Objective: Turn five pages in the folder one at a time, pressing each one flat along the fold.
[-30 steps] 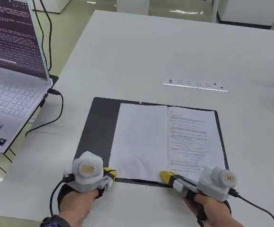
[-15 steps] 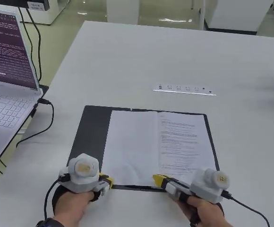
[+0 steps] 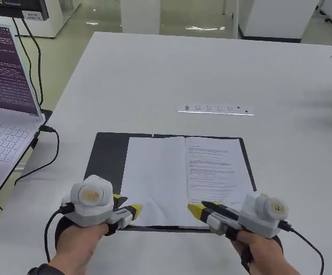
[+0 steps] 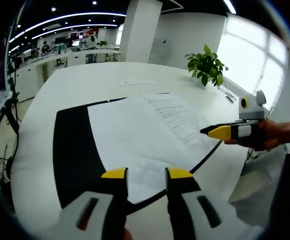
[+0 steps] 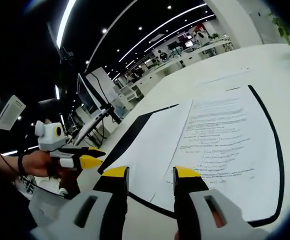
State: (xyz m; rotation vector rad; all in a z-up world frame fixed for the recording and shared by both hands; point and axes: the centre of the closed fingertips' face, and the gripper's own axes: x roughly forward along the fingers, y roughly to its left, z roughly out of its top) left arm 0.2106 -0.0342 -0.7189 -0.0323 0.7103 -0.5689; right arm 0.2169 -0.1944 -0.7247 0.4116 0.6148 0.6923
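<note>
The laptop [image 3: 3,120] sits off at the left edge of the worktop [image 3: 154,74], well apart from the job, so nothing crowds the paper. My left hand-held gripper [image 3: 129,210] hovers at the near edge of the folder [image 3: 106,160], its jaws a little apart and holding nothing; in its own view the tips [image 4: 146,175] point over the bottom of the blank page [image 3: 154,177]. I keep it low and close there, I think, so it can pin that side down or run along the crease when needed. The folder lies open and flat in front of me, black cover showing on the left, the blank page beside it, then the fold [image 3: 185,172] running away from me down the middle. Right of the fold is the printed page [image 3: 217,172], flat, and by my judgement the next one to turn. My right hand-held gripper [image 3: 196,211] is aimed at that page's near corner by the fold, jaws parted and empty, as its own view [image 5: 151,175] confirms: a good spot to nip one sheet without catching those beneath. I cannot tell how many pages are already done.
</note>
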